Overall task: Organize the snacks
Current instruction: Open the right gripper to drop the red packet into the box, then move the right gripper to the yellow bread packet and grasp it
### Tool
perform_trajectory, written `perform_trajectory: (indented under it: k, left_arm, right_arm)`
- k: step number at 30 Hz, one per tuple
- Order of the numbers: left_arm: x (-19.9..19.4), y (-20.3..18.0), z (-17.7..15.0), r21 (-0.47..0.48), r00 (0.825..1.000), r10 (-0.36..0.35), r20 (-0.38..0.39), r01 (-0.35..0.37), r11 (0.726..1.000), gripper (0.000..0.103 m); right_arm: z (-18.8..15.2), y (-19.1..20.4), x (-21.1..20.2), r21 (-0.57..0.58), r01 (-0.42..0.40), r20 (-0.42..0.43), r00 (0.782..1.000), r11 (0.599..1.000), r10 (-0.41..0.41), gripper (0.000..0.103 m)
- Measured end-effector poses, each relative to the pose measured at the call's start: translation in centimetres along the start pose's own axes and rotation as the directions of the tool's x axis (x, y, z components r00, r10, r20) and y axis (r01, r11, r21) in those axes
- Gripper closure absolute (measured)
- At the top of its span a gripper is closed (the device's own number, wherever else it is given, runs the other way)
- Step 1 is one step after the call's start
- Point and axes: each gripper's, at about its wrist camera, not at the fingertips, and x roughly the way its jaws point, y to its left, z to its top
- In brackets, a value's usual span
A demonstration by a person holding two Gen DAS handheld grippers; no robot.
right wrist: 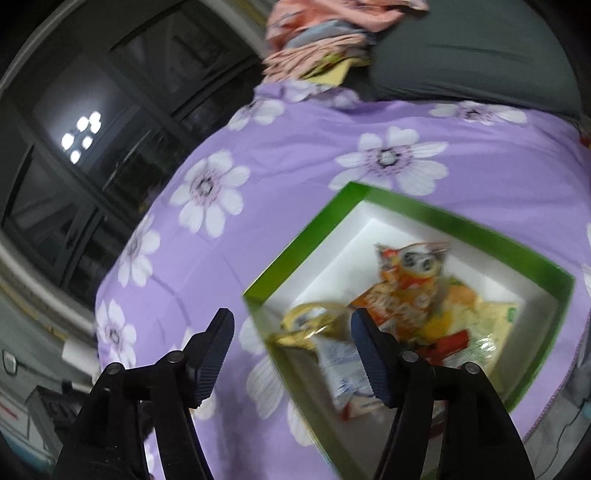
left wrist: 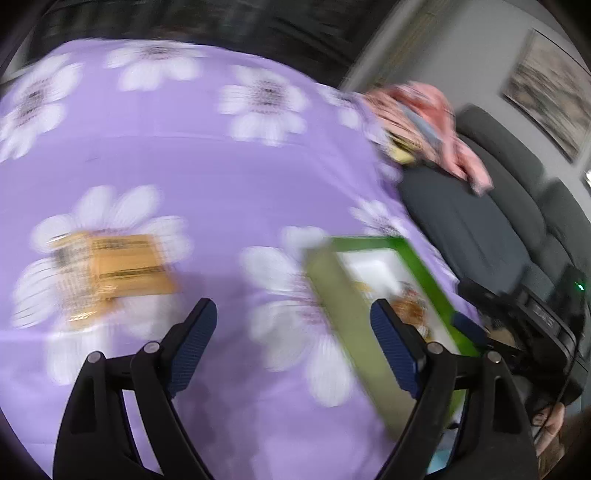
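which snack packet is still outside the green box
The flat orange-yellow snack packet lying alone on the purple floral cloth. The other packets sit inside the green-rimmed white box.

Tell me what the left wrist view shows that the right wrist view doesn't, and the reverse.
Only the left wrist view shows an orange snack packet lying loose on the cloth, outside the box, plus a framed picture on the wall.

Only the right wrist view looks down into the box, where several snack packets are piled, and shows dark windows with a reflected lamp.

Both share the purple flowered cloth, the green box, the pink fabric heap and the grey sofa. The left gripper and the right gripper are each open and empty.
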Motion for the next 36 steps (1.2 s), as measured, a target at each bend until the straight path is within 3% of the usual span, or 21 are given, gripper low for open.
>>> perform_trajectory:
  k: [4,7,11,13,16,19,22,26,31,36]
  left_arm:
    - [-2.4,6.3,-0.2,-0.137,0.992,0.105,0.063,-0.096,0.986,0.017]
    - [-2.7,9.5,-0.1,-0.237,0.986,0.162,0.039,-0.148,0.96,0.017]
    - [-2.6,11.6,-0.1,-0.293,0.984,0.177,0.031,-0.16,0.942,0.017]
    - [-2.1,12.2,0.0,-0.309,0.983,0.183,0.015,-0.169,0.936,0.017]
    - [-1.7,13.0,0.0,-0.33,0.984,0.179,-0.002,-0.17,0.928,0.017]
    - [-1.3,13.4,0.2,-0.33,0.987,0.158,0.005,-0.147,0.932,0.017]
    - [-0.2,13.7,0.8,-0.323,0.988,0.155,0.003,-0.146,0.935,0.019]
    - [1.1,13.9,1.6,-0.316,0.993,0.116,-0.007,-0.113,0.942,0.024]
    - [2.7,13.9,2.1,-0.281,0.992,0.116,-0.049,-0.125,0.952,0.037]
    - [3.8,14.4,1.7,-0.273,0.99,0.123,-0.064,-0.136,0.952,0.066]
  right_arm:
    - [-1.3,3.4,1.1,-0.102,-0.017,-0.039,0.999,0.995,0.013,0.03]
    - [-2.7,5.7,2.2,-0.177,-0.009,-0.079,0.997,0.984,-0.005,0.03]
    - [-4.5,8.2,3.7,-0.279,-0.024,-0.139,0.99,0.96,-0.015,0.029]
    - [-5.1,8.9,4.4,-0.281,-0.029,-0.164,0.986,0.959,-0.018,0.029]
    - [-5.6,10.0,5.8,-0.253,-0.102,-0.226,0.973,0.962,0.043,0.029]
    - [-5.6,12.1,8.4,-0.221,-0.213,-0.317,0.939,0.952,0.137,0.029]
    - [-5.9,14.4,11.9,-0.227,-0.264,-0.394,0.905,0.937,0.16,0.029]
    - [-7.4,16.6,18.3,-0.205,-0.315,-0.523,0.836,0.927,0.168,0.029]
    - [-8.7,17.2,23.9,-0.173,-0.331,-0.599,0.783,0.928,0.167,0.029]
    - [-9.9,17.2,25.4,-0.196,-0.346,-0.636,0.757,0.917,0.15,0.029]
